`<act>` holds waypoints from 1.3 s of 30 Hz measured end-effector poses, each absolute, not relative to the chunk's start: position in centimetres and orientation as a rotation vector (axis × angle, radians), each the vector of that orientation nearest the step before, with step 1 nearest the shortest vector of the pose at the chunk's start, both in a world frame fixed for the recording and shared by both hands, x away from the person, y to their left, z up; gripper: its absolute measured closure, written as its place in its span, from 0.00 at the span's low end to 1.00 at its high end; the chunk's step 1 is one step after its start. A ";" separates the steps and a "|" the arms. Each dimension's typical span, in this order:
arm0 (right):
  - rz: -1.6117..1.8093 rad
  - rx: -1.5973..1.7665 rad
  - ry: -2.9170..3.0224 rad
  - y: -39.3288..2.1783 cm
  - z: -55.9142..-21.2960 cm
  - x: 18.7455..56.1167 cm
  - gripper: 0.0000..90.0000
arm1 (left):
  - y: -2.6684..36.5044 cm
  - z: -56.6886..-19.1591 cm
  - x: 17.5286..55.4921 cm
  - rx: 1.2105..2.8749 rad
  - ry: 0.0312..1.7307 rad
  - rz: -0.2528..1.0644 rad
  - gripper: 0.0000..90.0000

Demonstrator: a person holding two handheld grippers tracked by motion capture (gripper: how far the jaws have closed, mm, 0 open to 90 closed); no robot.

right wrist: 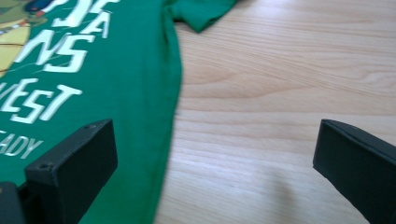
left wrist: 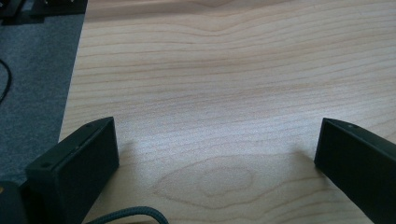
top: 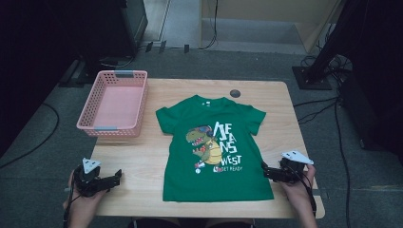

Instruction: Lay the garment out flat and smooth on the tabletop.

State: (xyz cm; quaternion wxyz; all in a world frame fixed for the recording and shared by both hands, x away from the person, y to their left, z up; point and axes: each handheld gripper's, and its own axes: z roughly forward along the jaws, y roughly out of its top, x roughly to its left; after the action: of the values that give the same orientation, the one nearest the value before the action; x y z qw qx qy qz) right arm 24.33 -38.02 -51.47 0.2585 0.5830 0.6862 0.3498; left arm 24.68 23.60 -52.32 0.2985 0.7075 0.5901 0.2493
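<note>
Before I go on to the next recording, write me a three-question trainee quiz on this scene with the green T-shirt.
1. True or false: the green dinosaur-print T-shirt lies flat on the light wooden table.
2. Which gripper is nearer the shirt: A) left gripper B) right gripper?
3. What stands at the table's far left corner?

Key:
1. True.
2. B; in its own view one jaw sits over the shirt's edge.
3. A pink perforated plastic basket, nothing seen in it.

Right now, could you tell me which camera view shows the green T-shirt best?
The high view: the whole green T-shirt lies flat on the table, dinosaur print up, both sleeves visible. The right gripper view catches just one side edge, a sleeve tip and part of the lettering. The left gripper view looks at bare wood.
</note>
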 end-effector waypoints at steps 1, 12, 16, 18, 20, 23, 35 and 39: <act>0.945 1.585 1.855 -38.2 -51.5 24.3 0.00 | 23.6 -52.3 24.7 1.879 1.568 0.662 0.00; 0.889 1.648 1.799 -40.4 -51.9 24.2 0.00 | 23.6 -52.3 24.7 1.879 1.568 0.662 0.00; 0.875 1.665 1.785 -40.8 -52.1 24.2 0.00 | 23.6 -52.3 24.7 1.879 1.567 0.663 0.00; 0.870 1.669 1.780 -41.0 -52.1 24.1 0.00 | 23.6 -52.3 24.7 1.880 1.568 0.662 0.00; 0.861 1.671 1.774 -41.2 -52.1 24.1 0.00 | 23.6 -52.3 24.7 1.879 1.568 0.662 0.00; 0.857 1.696 1.757 -41.6 -52.2 24.1 0.00 | 23.6 -52.3 24.7 1.879 1.568 0.662 0.00; 0.795 1.735 1.714 -43.0 -52.7 23.9 0.00 | 23.6 -52.3 24.7 1.879 1.568 0.662 0.00; 0.785 1.744 1.717 -43.1 -52.8 24.0 0.00 | 23.6 -52.3 24.7 1.879 1.568 0.662 0.00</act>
State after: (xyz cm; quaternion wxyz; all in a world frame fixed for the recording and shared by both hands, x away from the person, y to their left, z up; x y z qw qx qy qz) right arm 23.96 -43.09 -52.78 0.2818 0.6510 0.6409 0.2932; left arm 24.67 23.60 -52.32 0.2985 0.7075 0.5902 0.2492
